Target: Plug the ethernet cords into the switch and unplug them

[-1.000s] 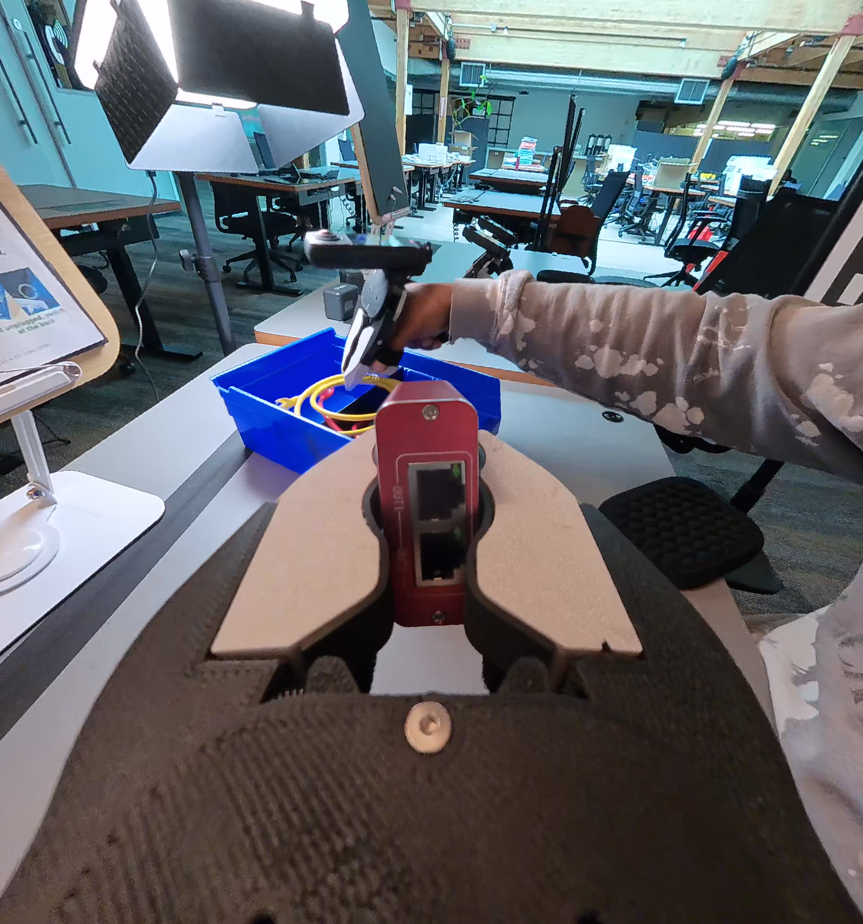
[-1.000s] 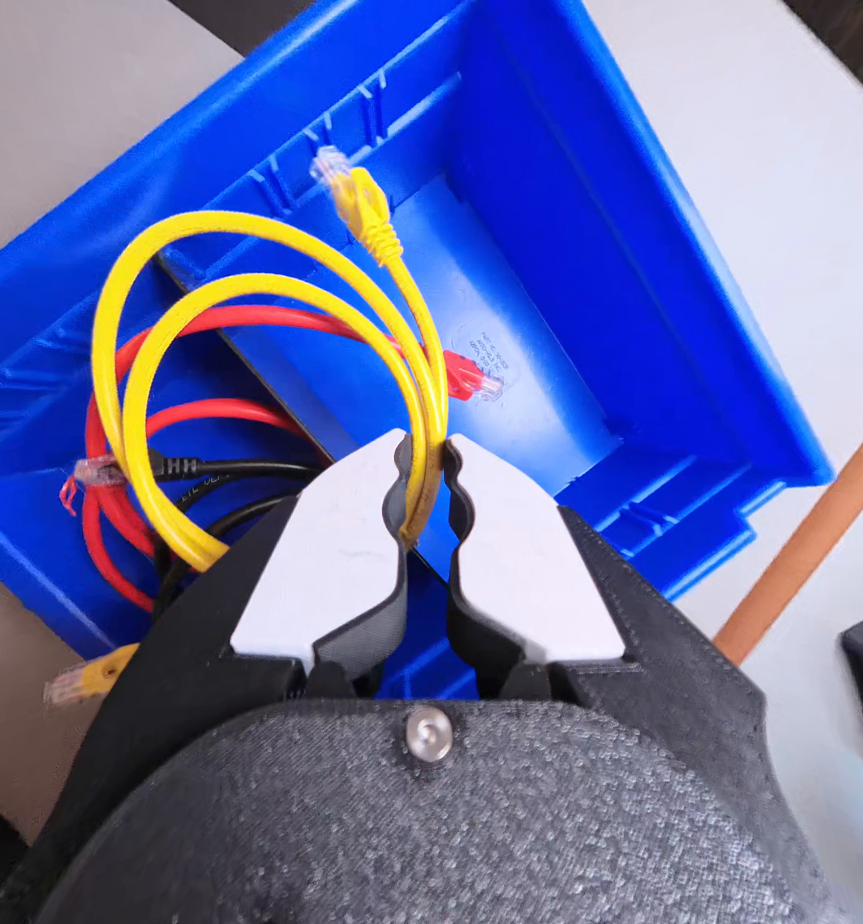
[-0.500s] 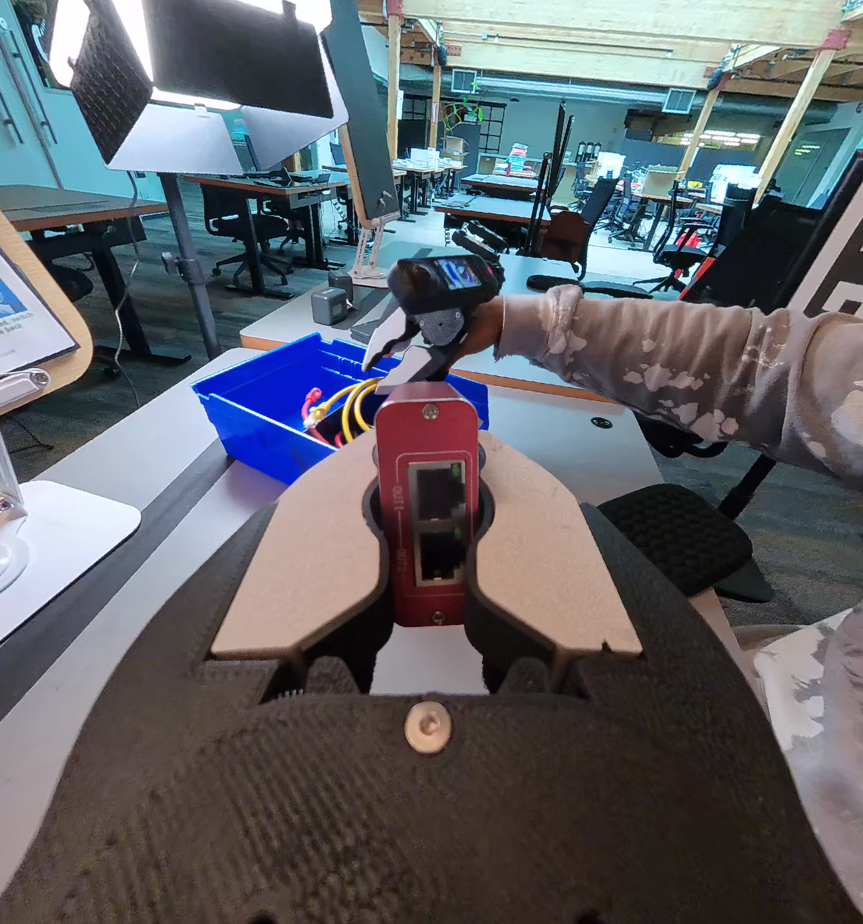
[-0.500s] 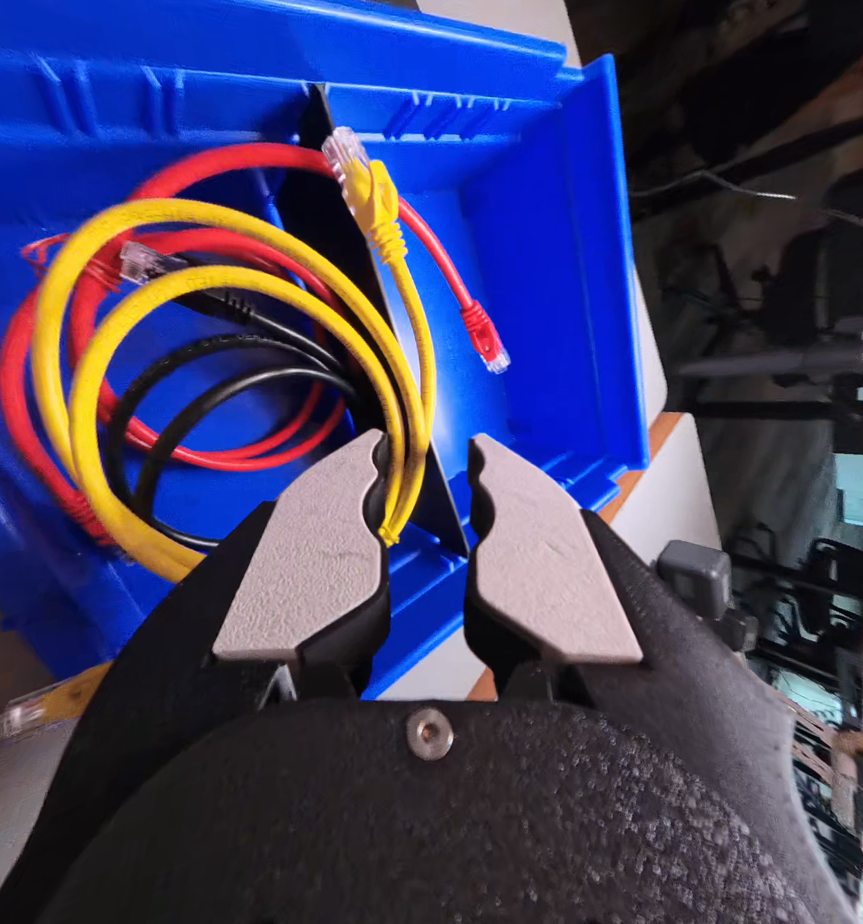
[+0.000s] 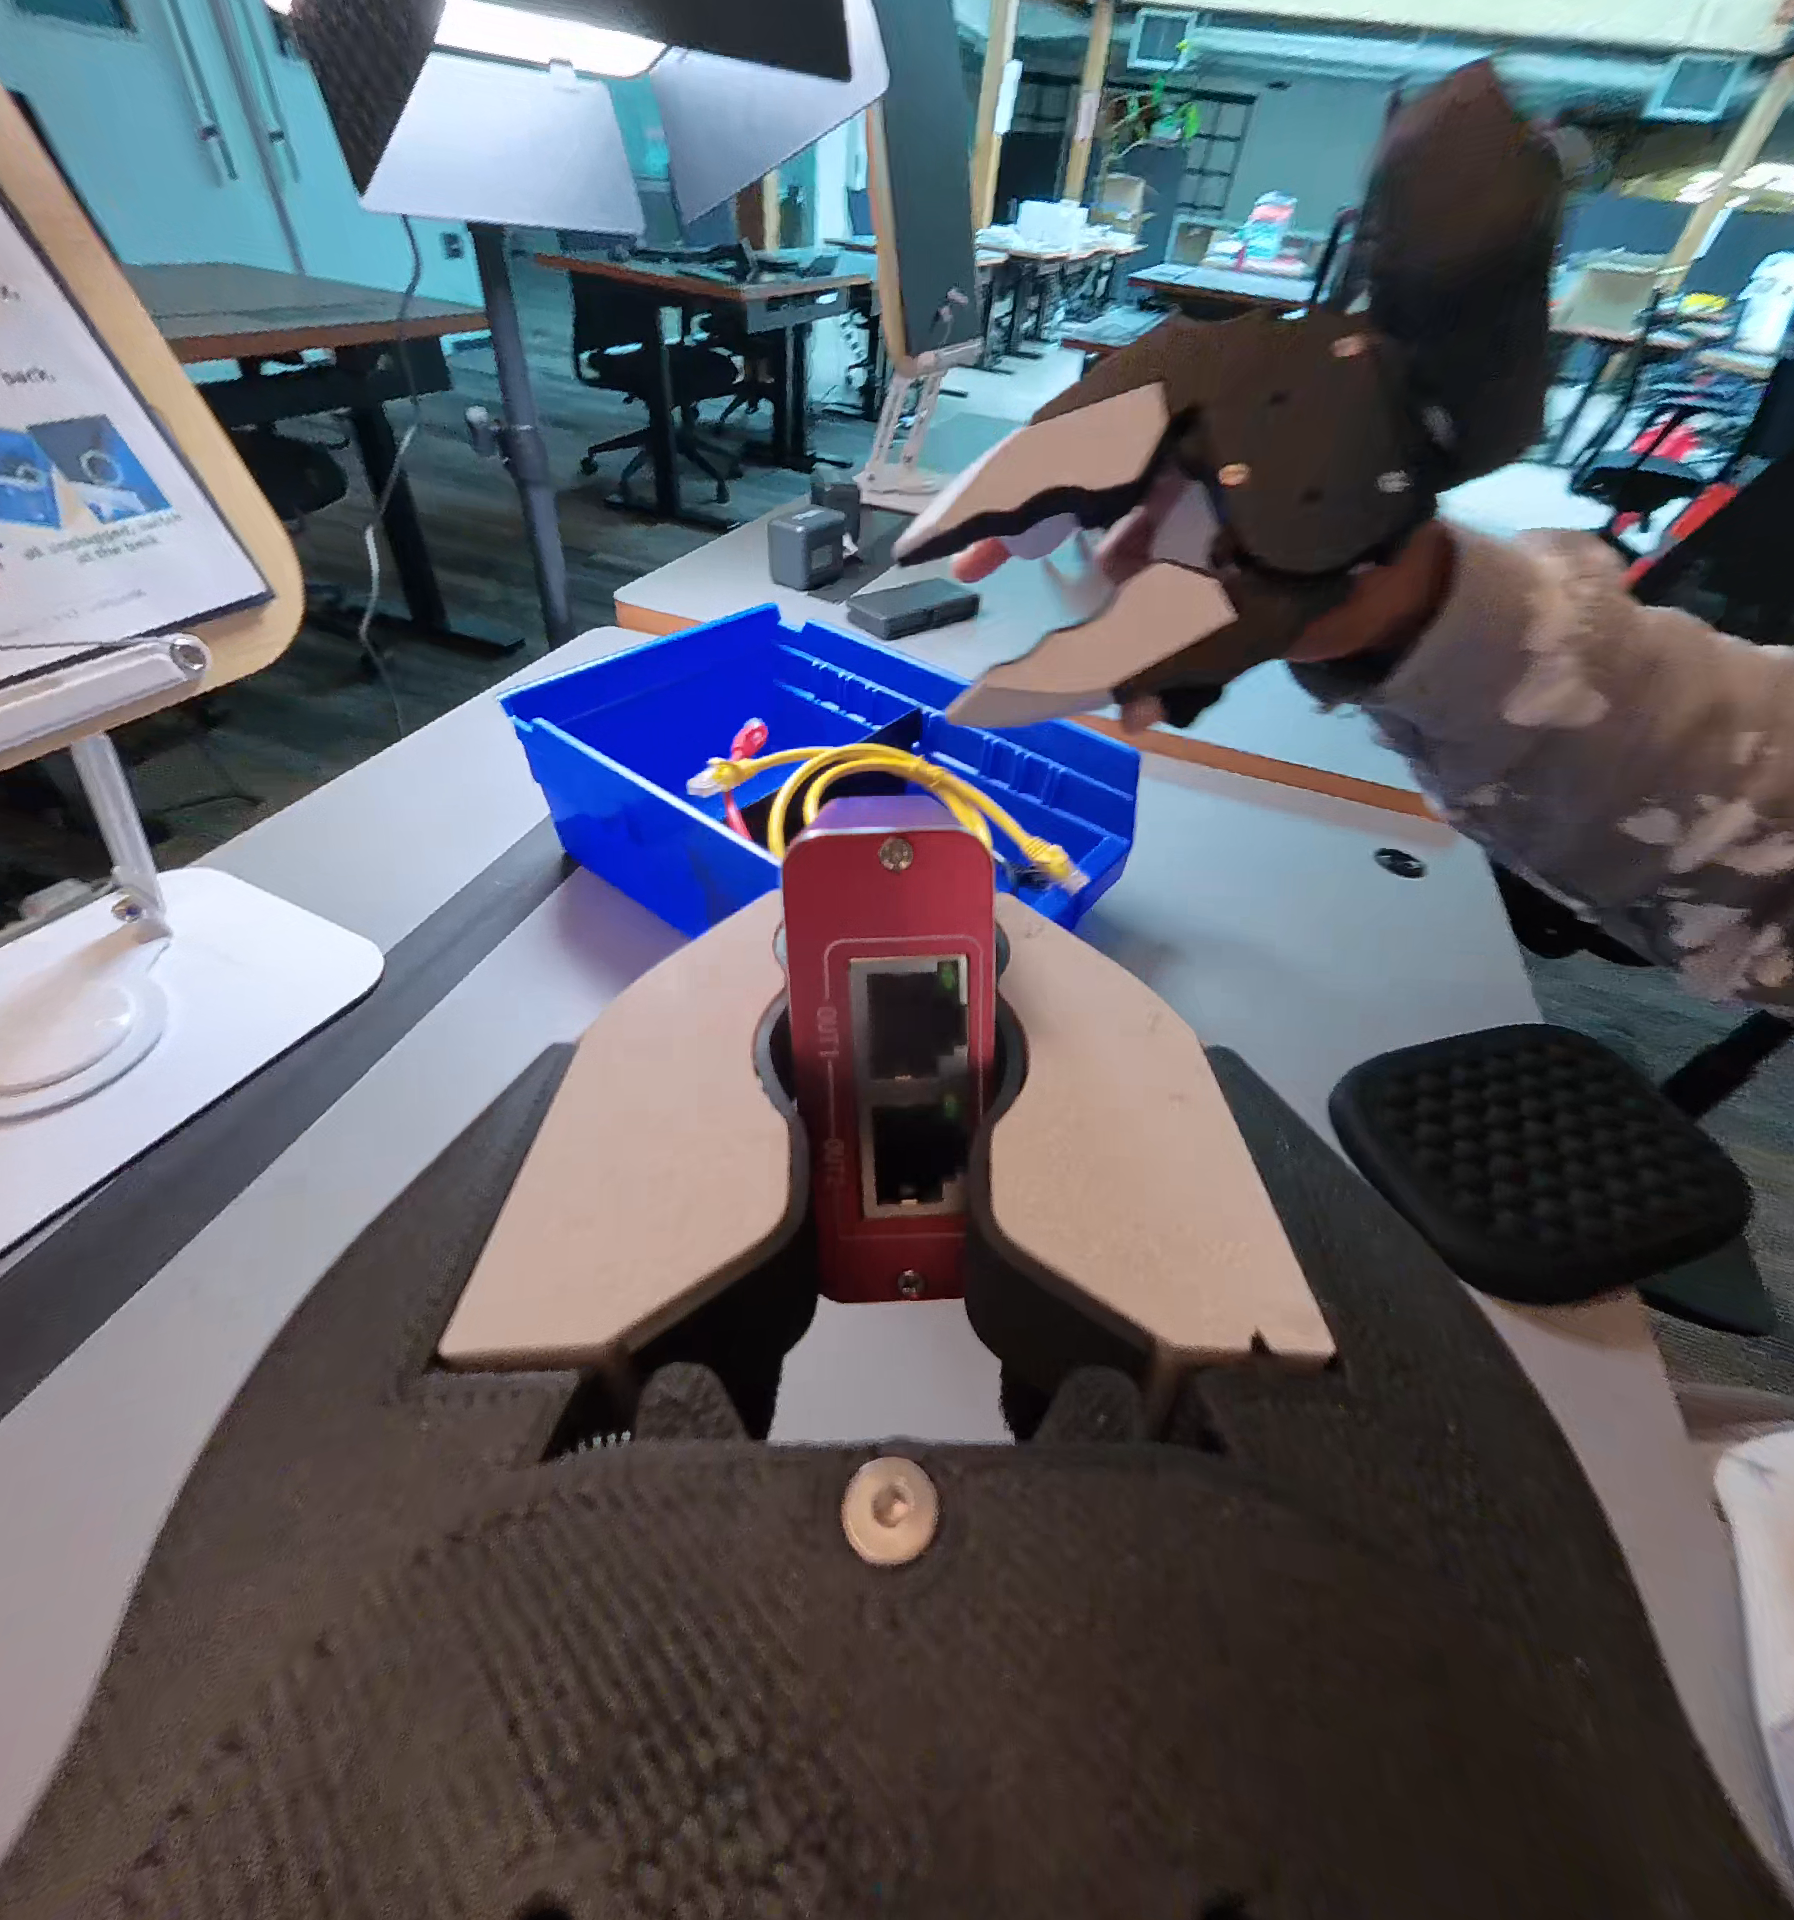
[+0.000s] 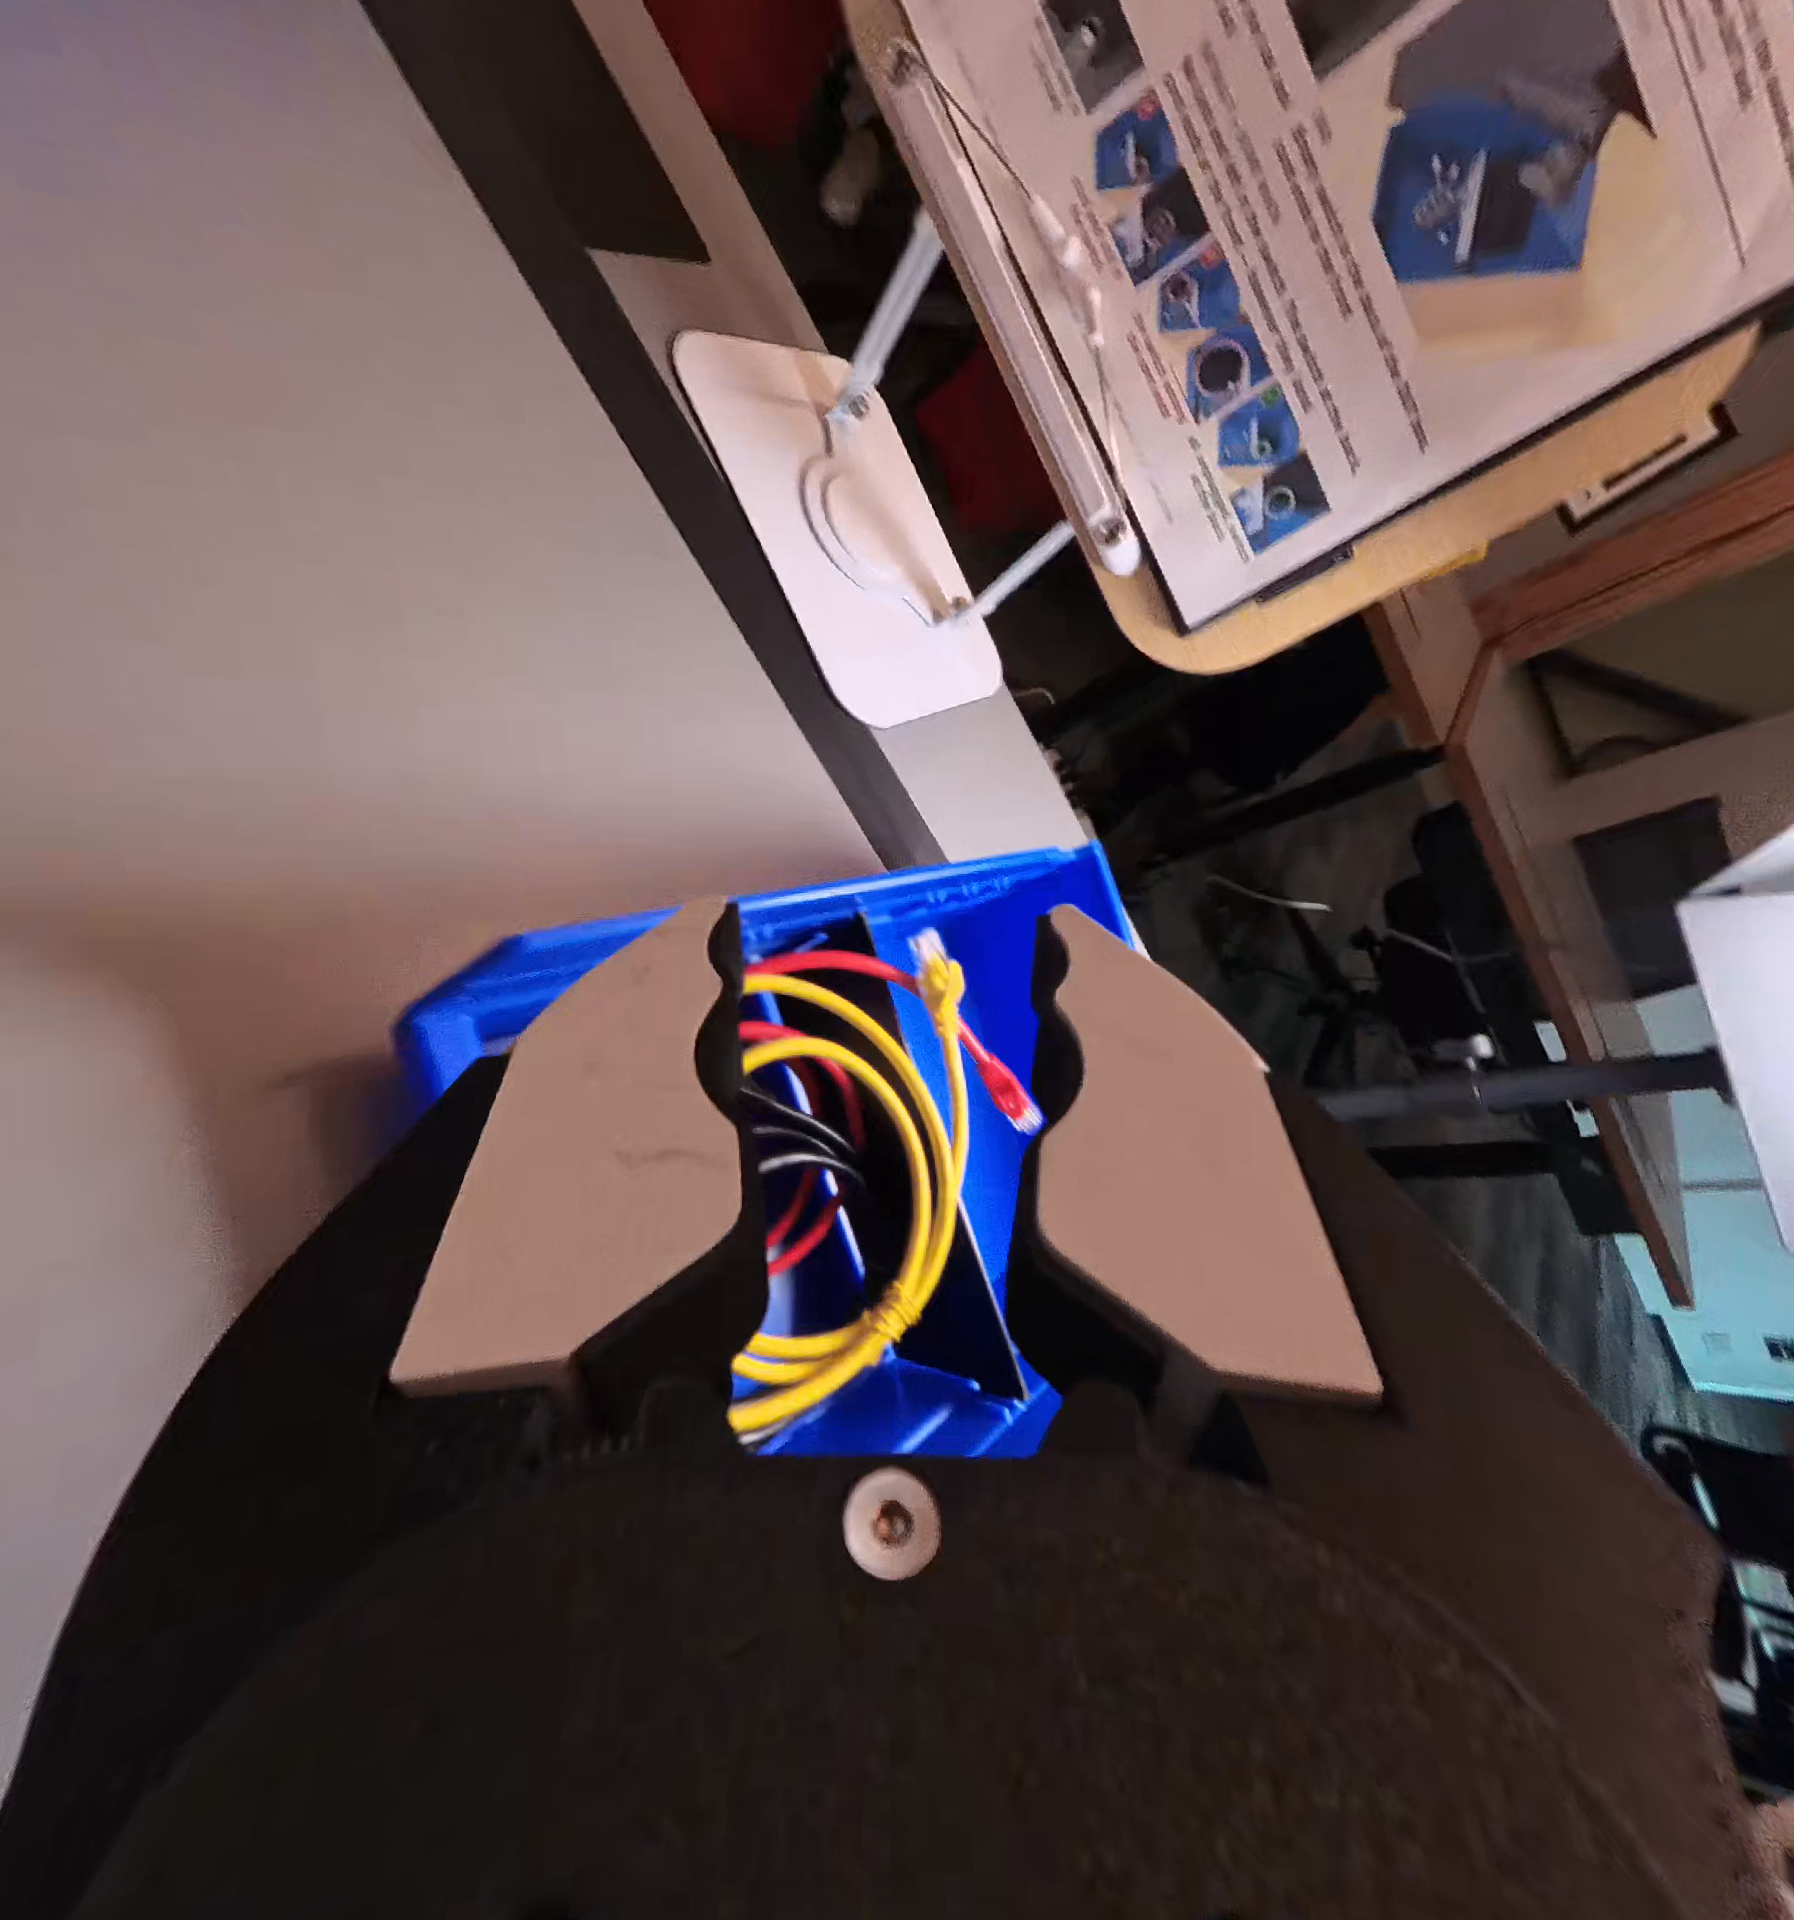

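Port lettering on red switch (image 5: 889, 1049)

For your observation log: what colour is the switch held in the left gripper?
Red switch; clearest in the left wrist view.

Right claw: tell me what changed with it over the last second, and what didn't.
The right claw let go of the coiled yellow ethernet cable, opened wide and lifted up out of the blue plastic bin; the cable dropped back into the bin among the red and black ones. Unchanged: the left claw stays clamped on the red metal switch, both its ports empty.
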`<state>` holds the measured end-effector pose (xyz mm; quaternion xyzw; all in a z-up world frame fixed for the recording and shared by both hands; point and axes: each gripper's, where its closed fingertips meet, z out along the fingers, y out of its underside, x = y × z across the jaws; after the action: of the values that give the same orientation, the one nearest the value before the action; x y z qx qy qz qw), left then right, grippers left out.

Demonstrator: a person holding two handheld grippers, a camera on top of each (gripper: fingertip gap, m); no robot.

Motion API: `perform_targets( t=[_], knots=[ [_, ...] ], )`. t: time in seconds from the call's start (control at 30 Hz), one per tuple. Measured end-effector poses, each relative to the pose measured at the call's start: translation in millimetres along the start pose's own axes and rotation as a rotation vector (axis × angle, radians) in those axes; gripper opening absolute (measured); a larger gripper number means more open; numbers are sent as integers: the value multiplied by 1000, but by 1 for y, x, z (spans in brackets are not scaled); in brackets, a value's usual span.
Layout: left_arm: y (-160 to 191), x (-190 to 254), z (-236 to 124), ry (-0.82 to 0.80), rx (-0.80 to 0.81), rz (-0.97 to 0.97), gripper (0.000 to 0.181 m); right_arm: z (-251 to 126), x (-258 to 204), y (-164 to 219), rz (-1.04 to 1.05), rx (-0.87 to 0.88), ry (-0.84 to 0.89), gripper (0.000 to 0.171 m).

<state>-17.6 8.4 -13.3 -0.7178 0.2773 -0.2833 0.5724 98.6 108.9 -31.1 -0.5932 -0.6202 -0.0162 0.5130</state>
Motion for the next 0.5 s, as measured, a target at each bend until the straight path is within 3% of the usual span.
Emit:
perform_targets(
  t=[0.2, 0.33, 0.5],
  knots=[
    [14, 3, 22, -87, -60, 32, 29, -21, -63, -64, -124, 242, -91, 60],
    [21, 11, 33, -113, -88, 44, 29, -7, -94, -81, -266, 274, -22, 72],
    [25, 16, 37, -130, -116, 71, 29, 10, -103, -93, -347, 325, 115, 73]
  ],
)
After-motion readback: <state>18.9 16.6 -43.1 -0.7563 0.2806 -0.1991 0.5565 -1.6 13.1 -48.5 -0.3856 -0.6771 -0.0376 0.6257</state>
